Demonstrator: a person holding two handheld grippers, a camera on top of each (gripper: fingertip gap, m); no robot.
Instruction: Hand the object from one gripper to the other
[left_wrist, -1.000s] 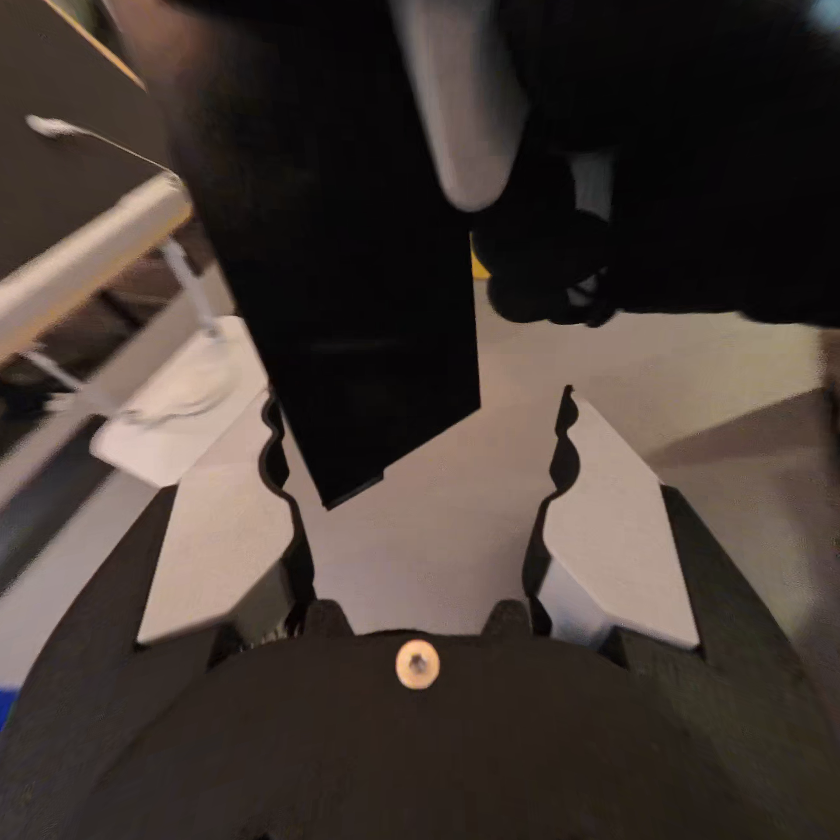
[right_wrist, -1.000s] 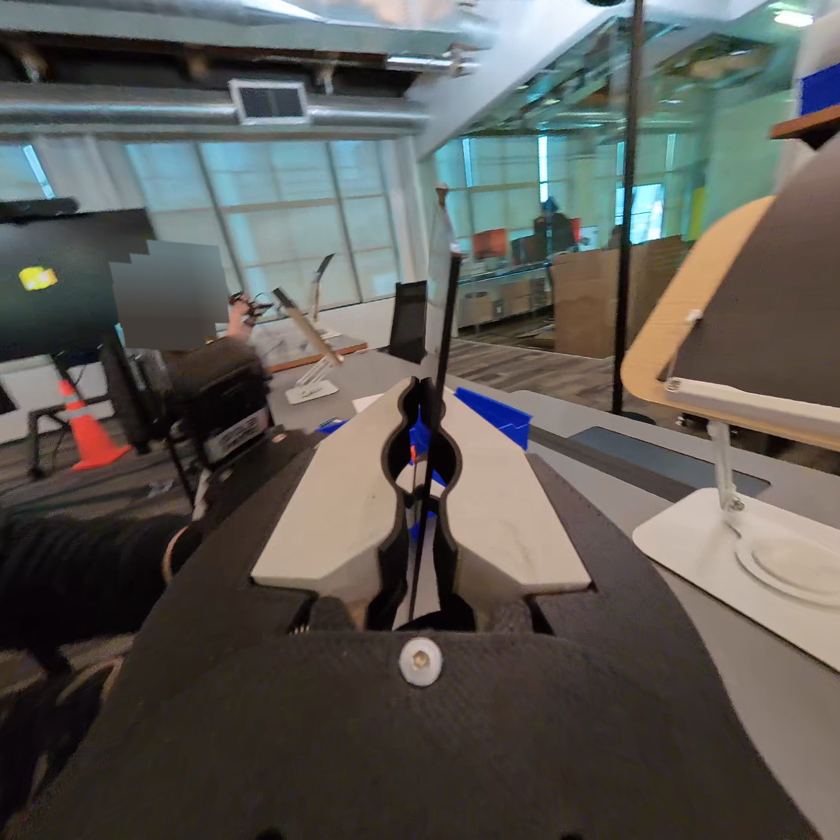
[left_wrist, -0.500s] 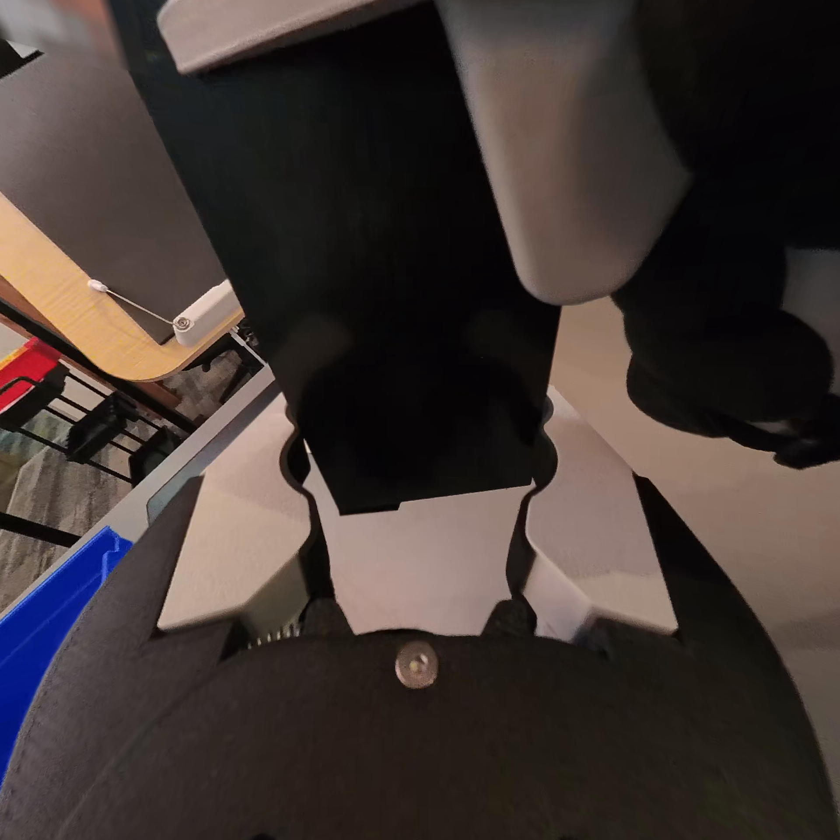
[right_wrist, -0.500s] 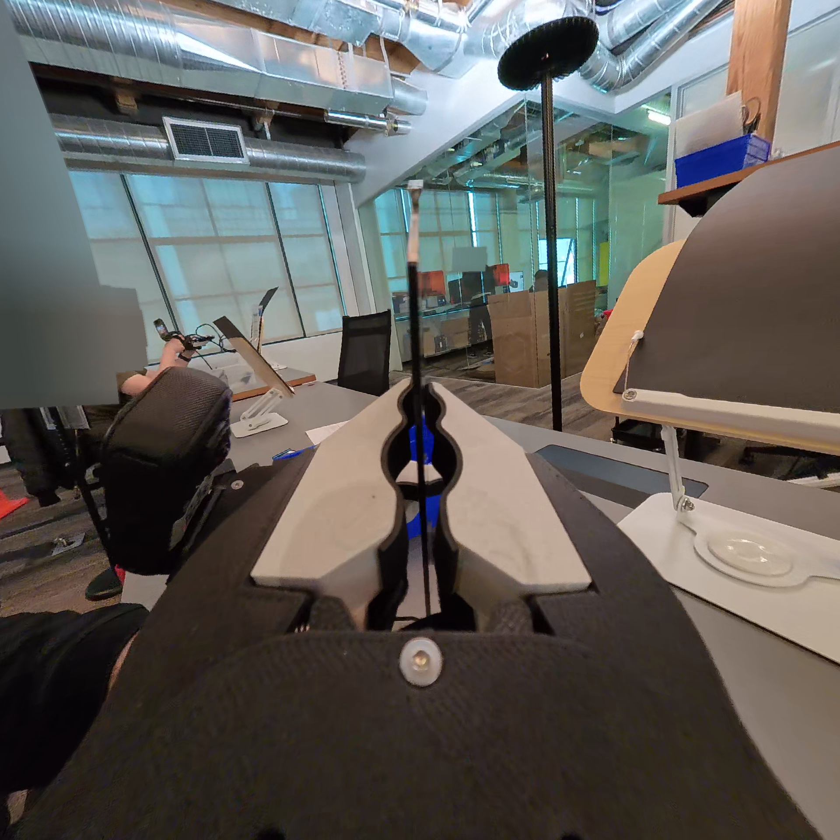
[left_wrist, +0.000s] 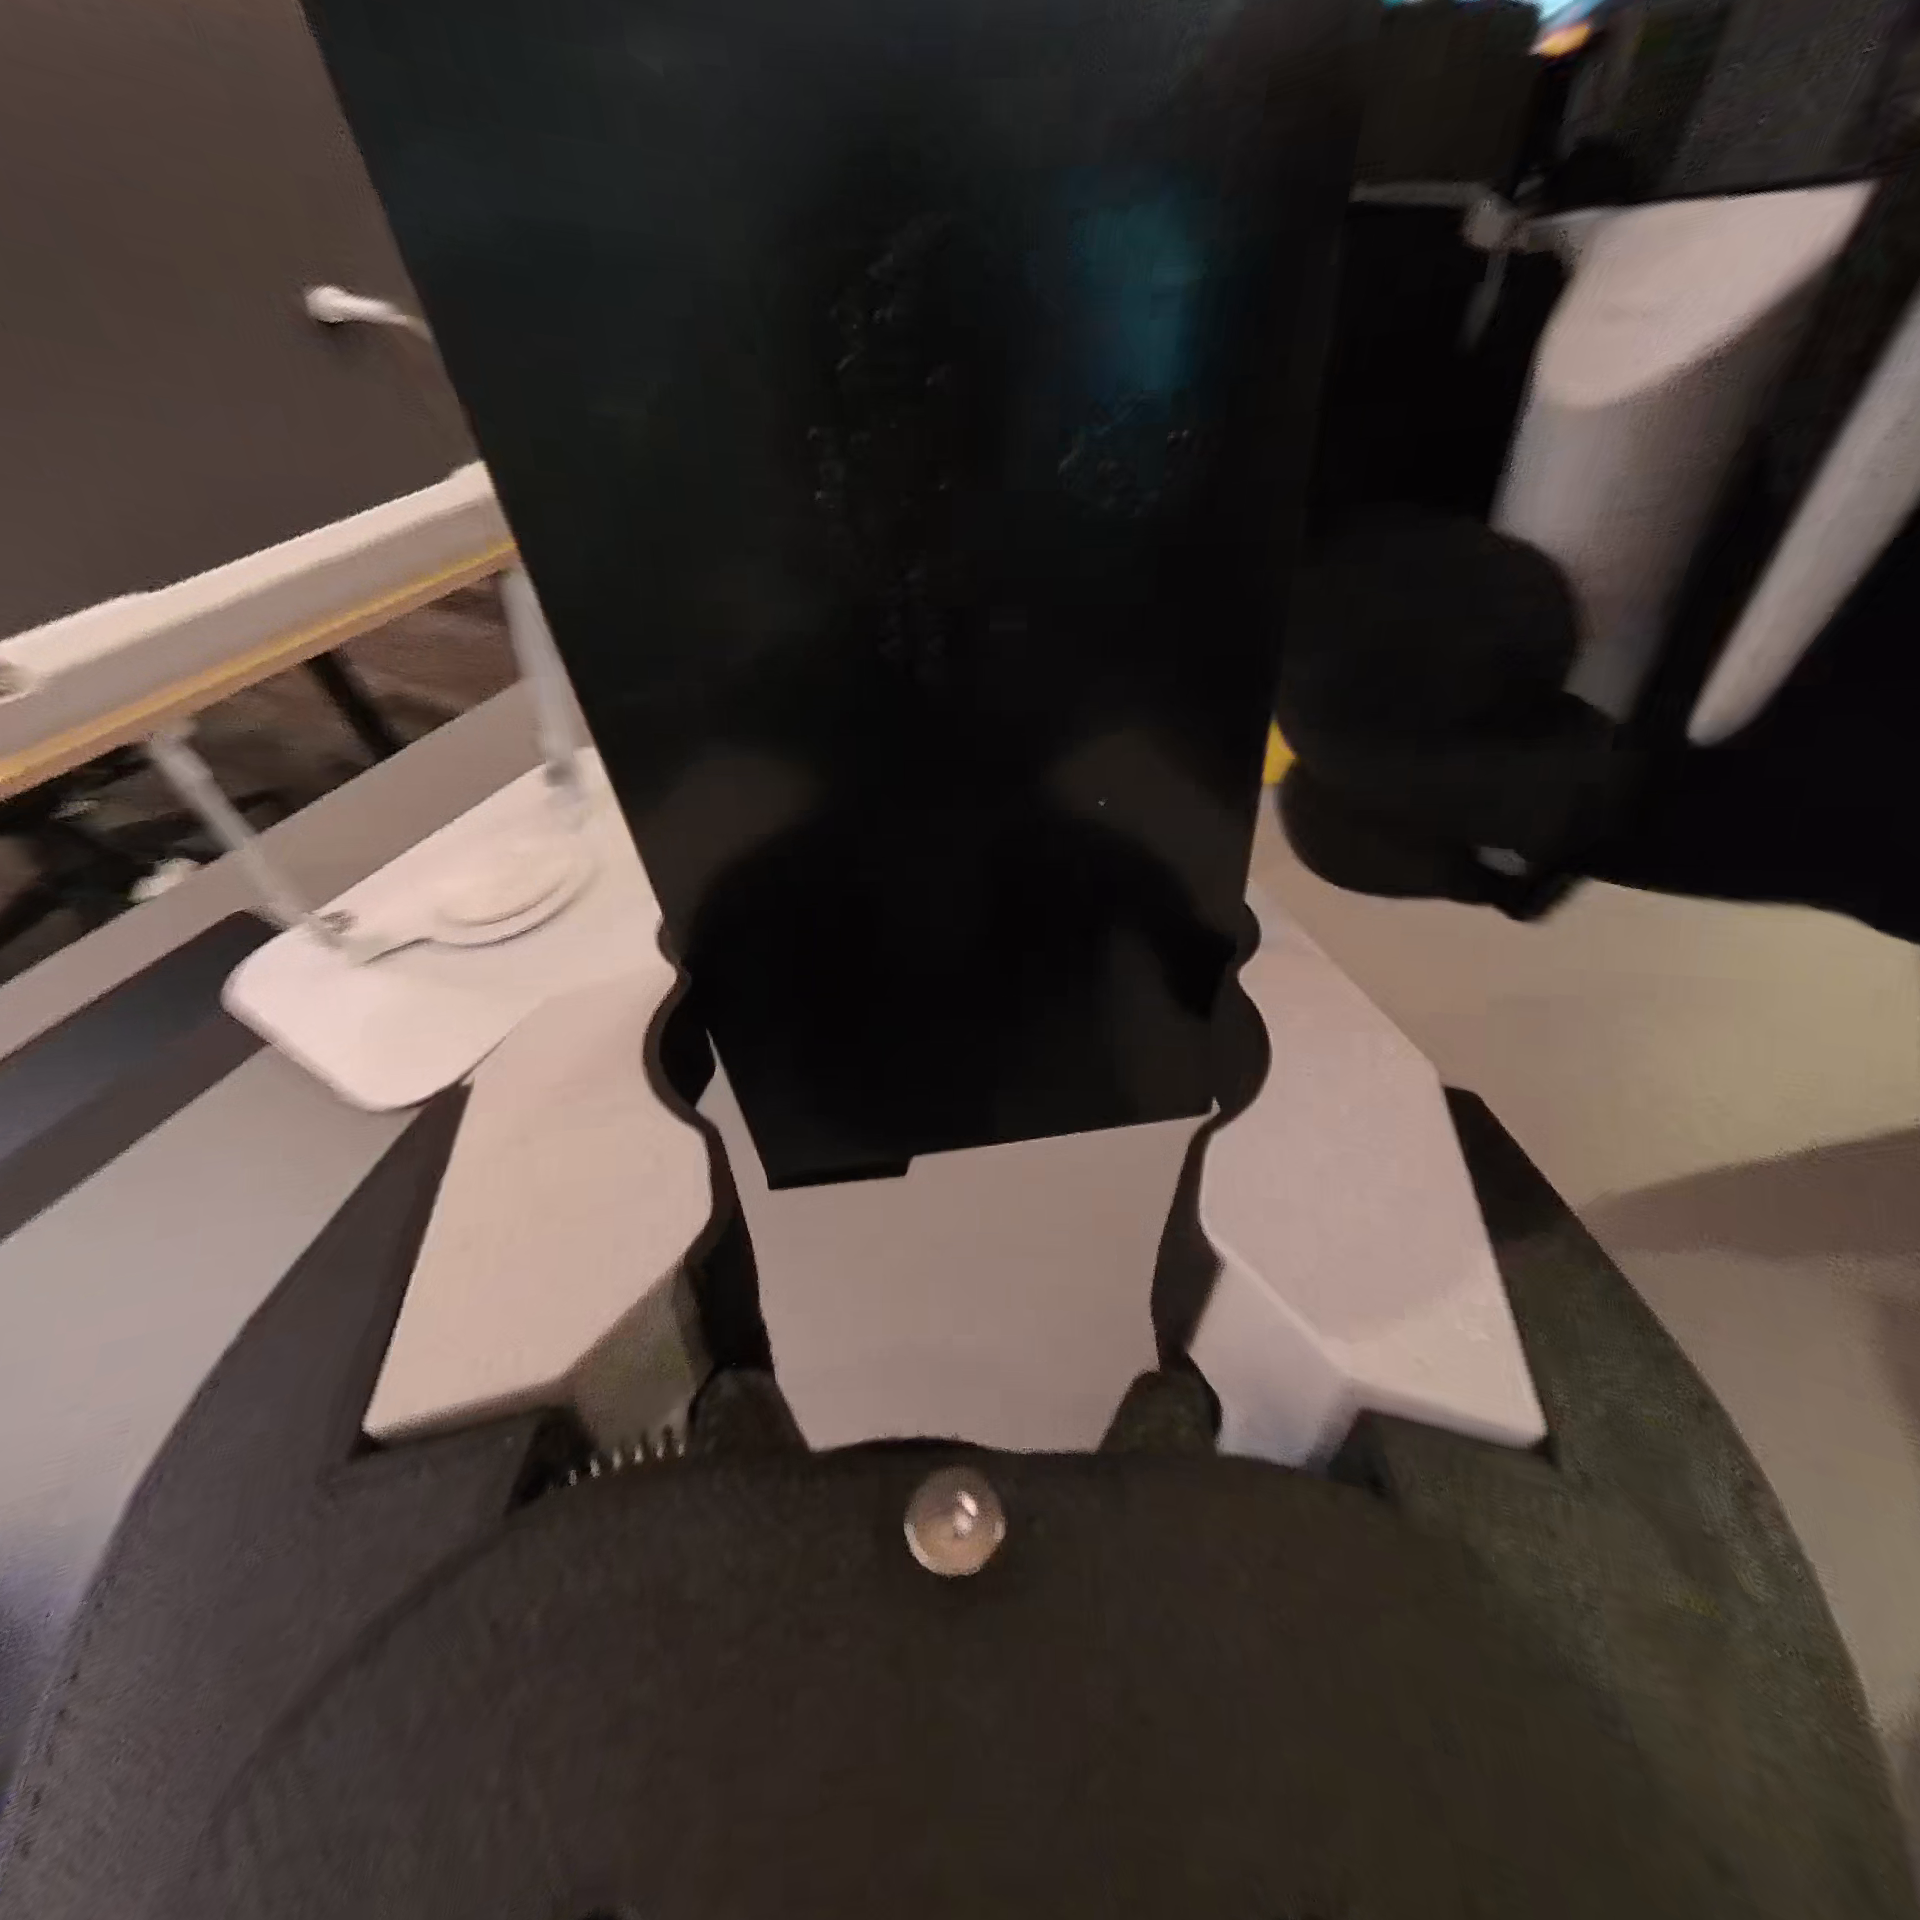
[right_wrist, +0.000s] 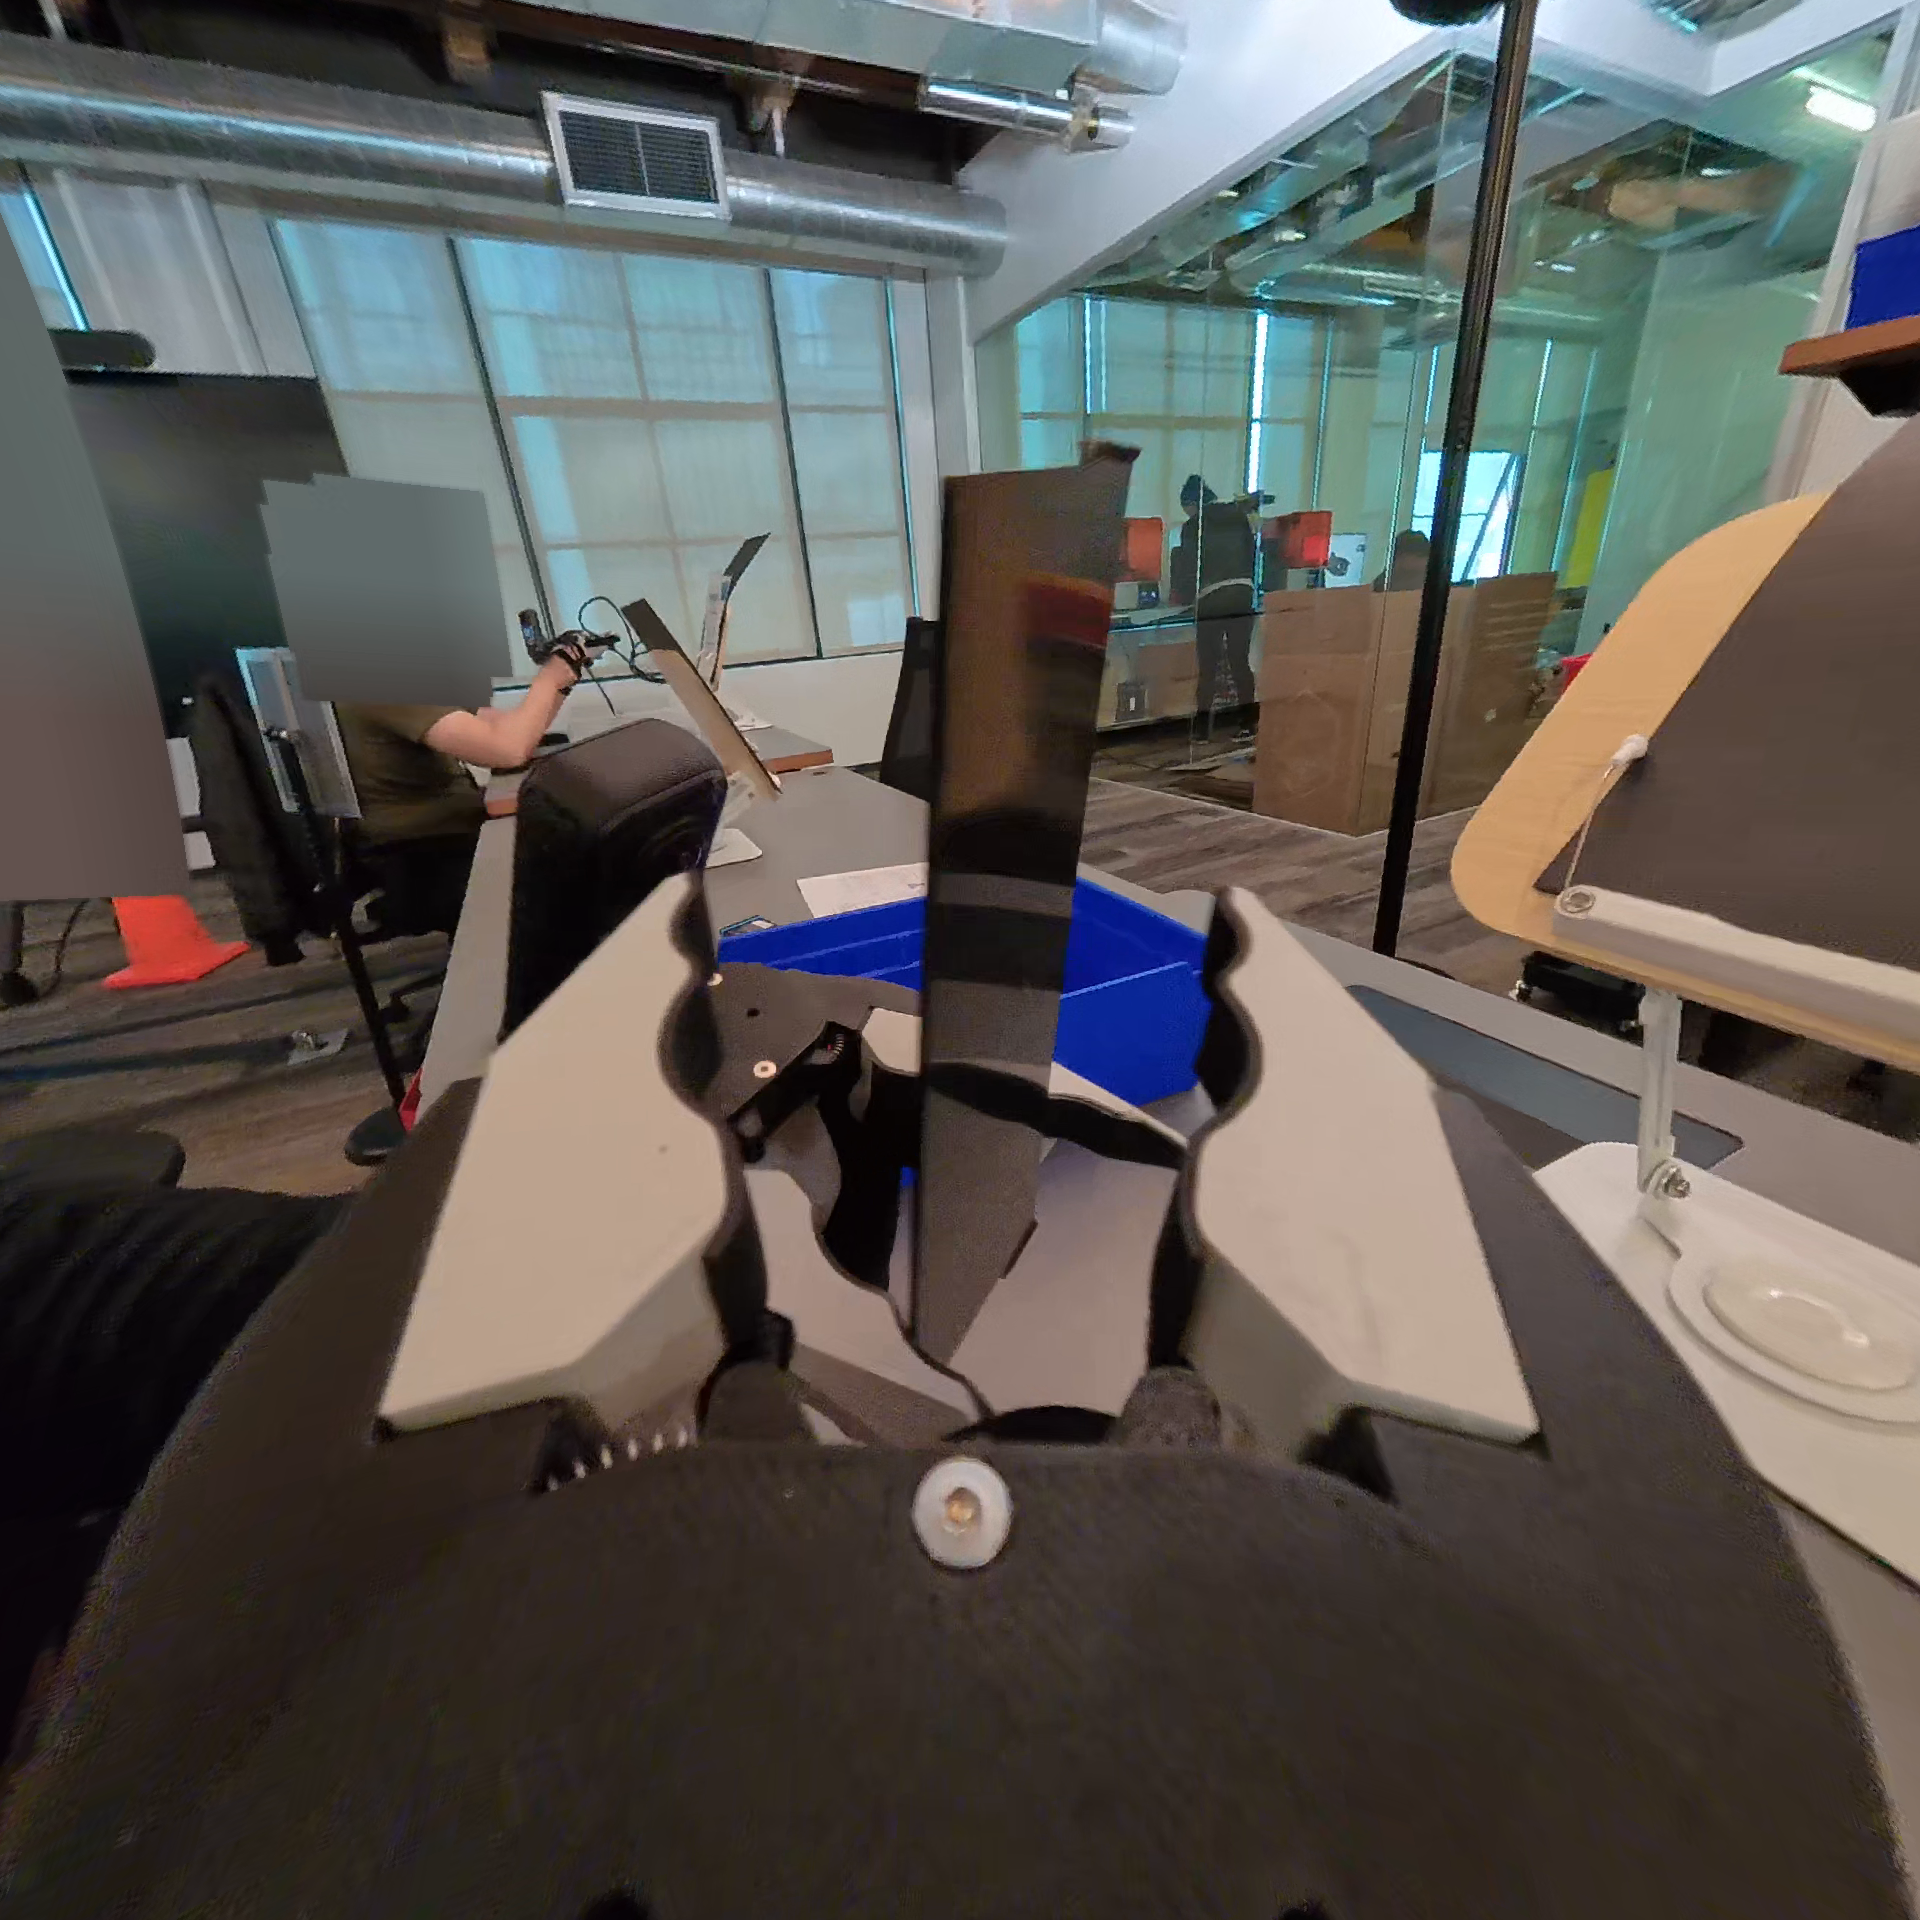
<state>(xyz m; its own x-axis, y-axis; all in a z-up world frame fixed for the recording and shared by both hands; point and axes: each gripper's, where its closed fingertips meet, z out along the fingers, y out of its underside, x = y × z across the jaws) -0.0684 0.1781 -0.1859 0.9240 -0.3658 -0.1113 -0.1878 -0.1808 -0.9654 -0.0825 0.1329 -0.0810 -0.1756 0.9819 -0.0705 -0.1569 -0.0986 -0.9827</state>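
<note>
Over the grey desk (left_wrist: 1714, 1091), the left tongs (left_wrist: 956, 997) are squeezing the black card's (left_wrist: 883, 468) sides. The right tongs (right_wrist: 961, 997) are sitting open around it. Pulling them back straight should avoid bumping it.

Left tool (left_wrist: 956, 997) closed on black flat panel's (left_wrist: 883, 520) lower edges; white stand (left_wrist: 405, 997) behind-left.

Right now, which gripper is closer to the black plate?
Left. The left gripper pinches the black plate at its lower end; the right gripper is open, fingers clear on either side.
</note>
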